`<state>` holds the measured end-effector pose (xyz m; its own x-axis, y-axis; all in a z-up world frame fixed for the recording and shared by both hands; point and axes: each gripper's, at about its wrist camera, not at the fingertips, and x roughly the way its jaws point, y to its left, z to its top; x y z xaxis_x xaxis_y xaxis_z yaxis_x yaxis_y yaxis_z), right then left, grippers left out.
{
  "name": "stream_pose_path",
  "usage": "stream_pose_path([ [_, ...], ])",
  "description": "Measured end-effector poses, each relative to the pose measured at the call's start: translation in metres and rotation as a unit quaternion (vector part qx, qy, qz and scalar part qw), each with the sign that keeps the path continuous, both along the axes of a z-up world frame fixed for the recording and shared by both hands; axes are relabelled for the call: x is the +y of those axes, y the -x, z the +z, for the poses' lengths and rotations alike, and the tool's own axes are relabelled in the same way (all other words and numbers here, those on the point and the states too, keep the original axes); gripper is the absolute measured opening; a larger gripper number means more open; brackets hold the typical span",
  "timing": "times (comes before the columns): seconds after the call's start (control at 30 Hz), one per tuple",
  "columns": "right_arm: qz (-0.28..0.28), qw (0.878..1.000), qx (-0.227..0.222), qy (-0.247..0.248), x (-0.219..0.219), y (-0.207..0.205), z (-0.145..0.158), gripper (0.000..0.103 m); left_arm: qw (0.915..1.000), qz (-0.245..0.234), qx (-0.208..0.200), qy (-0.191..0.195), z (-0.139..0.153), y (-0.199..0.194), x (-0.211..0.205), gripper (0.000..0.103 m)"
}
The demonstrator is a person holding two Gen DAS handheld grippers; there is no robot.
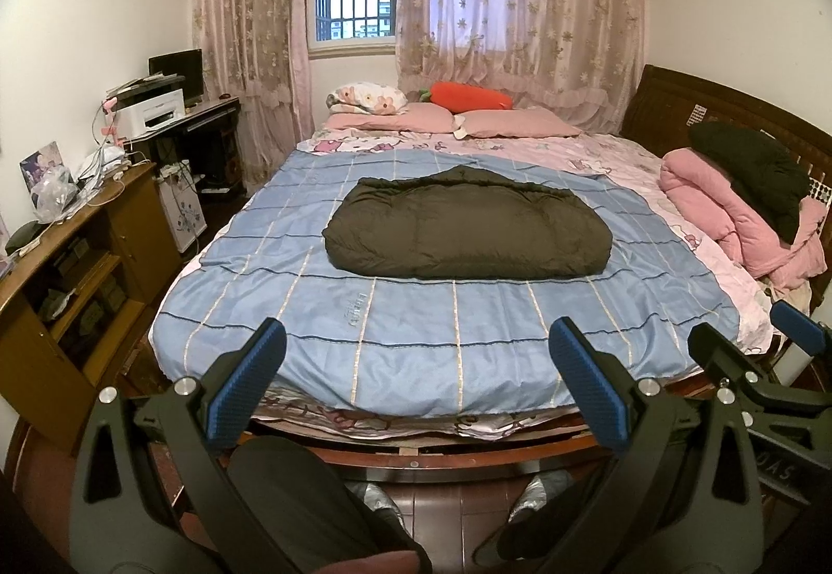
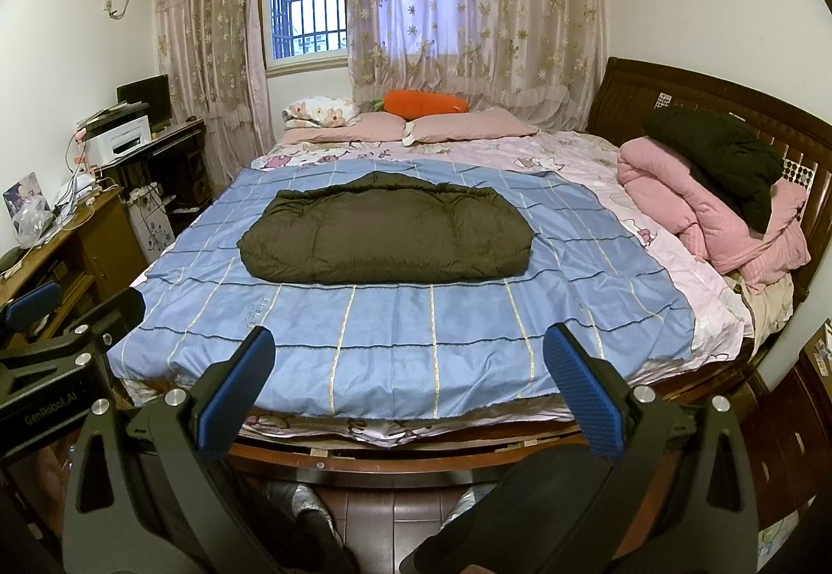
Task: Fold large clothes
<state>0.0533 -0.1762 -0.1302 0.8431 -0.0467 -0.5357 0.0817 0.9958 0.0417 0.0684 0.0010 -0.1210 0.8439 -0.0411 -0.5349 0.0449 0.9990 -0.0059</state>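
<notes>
A dark olive padded coat (image 1: 465, 228) lies folded in a flat bundle on the blue checked sheet (image 1: 416, 340) in the middle of the bed; it also shows in the right wrist view (image 2: 387, 231). My left gripper (image 1: 416, 345) is open and empty, held before the foot of the bed, well short of the coat. My right gripper (image 2: 411, 350) is open and empty at the same distance. The right gripper shows at the right edge of the left wrist view (image 1: 749, 350). The left gripper's fingers (image 2: 31, 306) show at the left edge of the right wrist view.
A pink quilt (image 2: 712, 215) with a black garment (image 2: 723, 163) on it lies at the bed's right side by the wooden headboard (image 2: 676, 85). Pillows (image 2: 457, 127) and an orange plush carrot (image 2: 424, 102) lie at the far end. A wooden cabinet (image 1: 78, 272) and desk stand left.
</notes>
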Motion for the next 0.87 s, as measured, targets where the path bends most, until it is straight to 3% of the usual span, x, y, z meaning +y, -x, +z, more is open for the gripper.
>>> stream_pose_path([
  [0.87,0.001,1.0,0.003,0.001,0.0008,0.0006,-0.0015,0.102,0.9999,0.002,0.007,0.015,-0.0025,-0.002,-0.001,0.101],
])
